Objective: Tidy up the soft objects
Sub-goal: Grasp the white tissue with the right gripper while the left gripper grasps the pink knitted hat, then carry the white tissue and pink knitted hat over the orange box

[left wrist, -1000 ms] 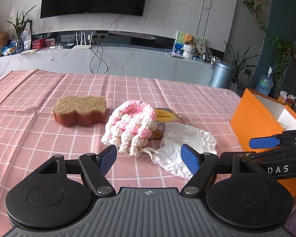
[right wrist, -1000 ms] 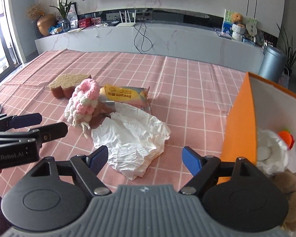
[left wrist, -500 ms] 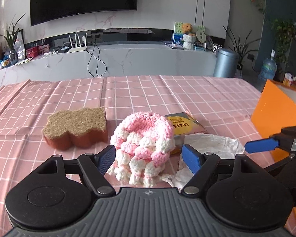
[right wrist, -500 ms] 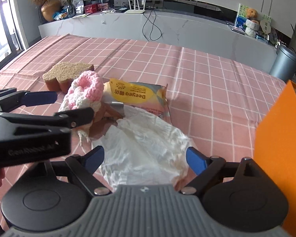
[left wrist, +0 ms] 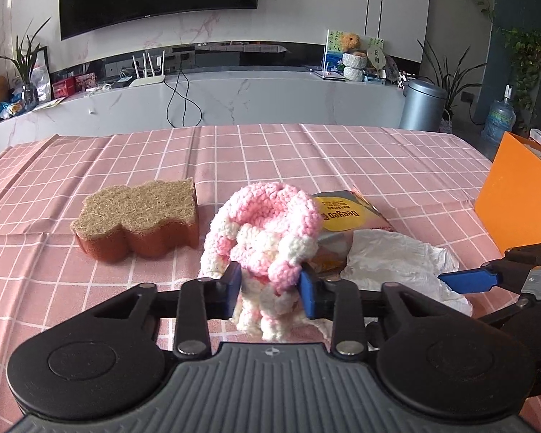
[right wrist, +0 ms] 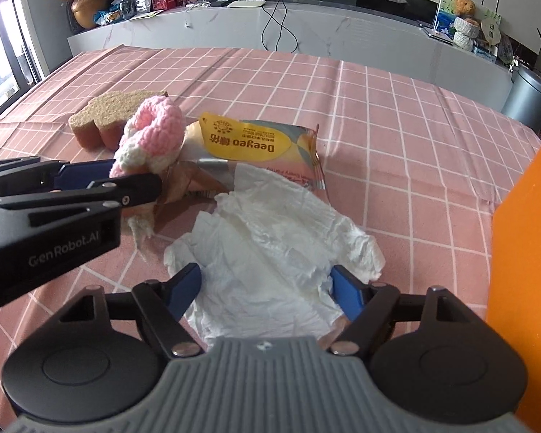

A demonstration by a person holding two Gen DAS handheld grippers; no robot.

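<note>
- The left gripper [left wrist: 270, 287] is closing on a pink-and-white crocheted pouch [left wrist: 267, 231] on a table under a pink checked tablecloth [left wrist: 306, 158]; both blue pads [left wrist: 233, 285] press into the yarn near its lower end, and the pouch's gathered top rises above and beyond the fingertips.
- From the right wrist view, the same pouch [right wrist: 151, 137] sits at the left-hand tool's tips, its loose yarn fringe hanging to the cloth below the black finger.
- The right gripper [right wrist: 267, 288] is also closing, jaws wide, with a crumpled white tissue [right wrist: 270, 249] lying between the blue pads [right wrist: 184, 290]; the paper's edges reach close to both pads, but whether they touch cannot be told.
- A yellow snack packet printed "Deegeo" [right wrist: 256, 144] lies flat just beyond the tissue and right of the pouch, its near edge tucked under the tissue.
- A brown-topped scouring sponge [left wrist: 137, 218] with a wavy outline rests just left of the pouch, on the tablecloth.
- An orange box [left wrist: 519, 202] stands at the table's right edge, well apart from the pouch and near the tissue.
</note>
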